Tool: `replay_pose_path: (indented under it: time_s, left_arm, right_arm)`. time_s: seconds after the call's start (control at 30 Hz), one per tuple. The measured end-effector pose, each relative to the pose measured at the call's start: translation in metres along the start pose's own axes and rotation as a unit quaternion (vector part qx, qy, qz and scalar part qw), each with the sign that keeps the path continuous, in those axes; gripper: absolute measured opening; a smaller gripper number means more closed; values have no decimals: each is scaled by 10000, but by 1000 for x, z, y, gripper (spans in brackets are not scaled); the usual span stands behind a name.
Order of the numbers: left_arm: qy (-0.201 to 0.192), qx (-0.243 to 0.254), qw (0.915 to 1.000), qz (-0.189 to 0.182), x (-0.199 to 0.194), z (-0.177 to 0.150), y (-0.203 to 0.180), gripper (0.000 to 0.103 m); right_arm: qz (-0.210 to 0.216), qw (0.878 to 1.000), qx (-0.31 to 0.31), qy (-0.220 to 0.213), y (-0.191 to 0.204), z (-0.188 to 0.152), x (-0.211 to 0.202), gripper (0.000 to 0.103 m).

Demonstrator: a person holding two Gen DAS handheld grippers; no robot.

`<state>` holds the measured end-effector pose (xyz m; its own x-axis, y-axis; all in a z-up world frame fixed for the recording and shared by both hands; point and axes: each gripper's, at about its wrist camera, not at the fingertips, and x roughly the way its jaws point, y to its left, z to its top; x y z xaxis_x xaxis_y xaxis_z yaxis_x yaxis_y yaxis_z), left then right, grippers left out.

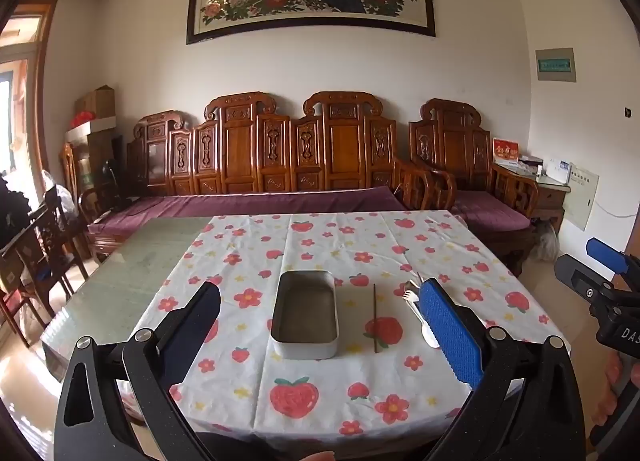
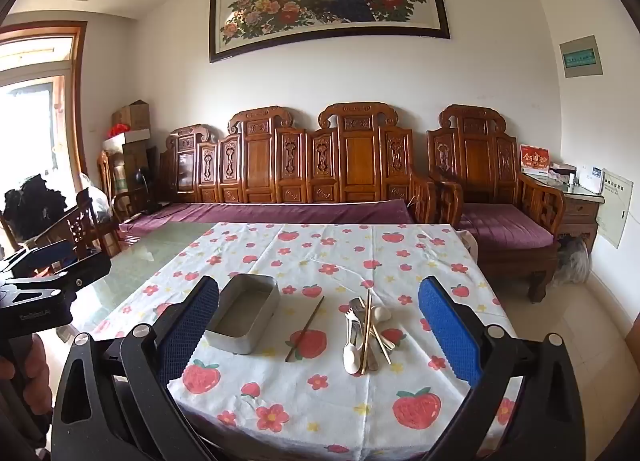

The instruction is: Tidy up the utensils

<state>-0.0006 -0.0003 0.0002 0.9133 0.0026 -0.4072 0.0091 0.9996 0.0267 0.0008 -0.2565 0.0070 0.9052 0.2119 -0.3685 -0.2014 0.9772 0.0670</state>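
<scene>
An empty rectangular metal tin stands on the strawberry-print tablecloth. A single dark chopstick lies just right of it. Further right is a pile of utensils: spoons, a small fork and pale chopsticks; in the left wrist view the pile is partly hidden behind a blue finger pad. My left gripper is open and empty, held above the near table edge in front of the tin. My right gripper is open and empty, facing the pile.
The tablecloth covers the right part of a glass-topped table. A carved wooden sofa with purple cushions stands behind it, wooden chairs at the left, and a side table at the right.
</scene>
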Motion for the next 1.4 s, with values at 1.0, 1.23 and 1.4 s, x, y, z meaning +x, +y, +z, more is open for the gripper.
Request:
replay_pose_path:
  time_s: [1.0,1.23,1.4]
  left_arm:
    - [-27,-28,10000,-25,-5,2,-8,97]
    - [-35,-43,10000,-42,-5,1,-7,97]
    - [-28,-37,10000,-45,-5,2,-6,97]
  right_arm:
    - [41,10000,-17,-58,8,-1,-2,101]
    - [48,10000,-5,-66,7,-1,-3,101]
    - [52,10000,-12,-71,10,2,-6,101]
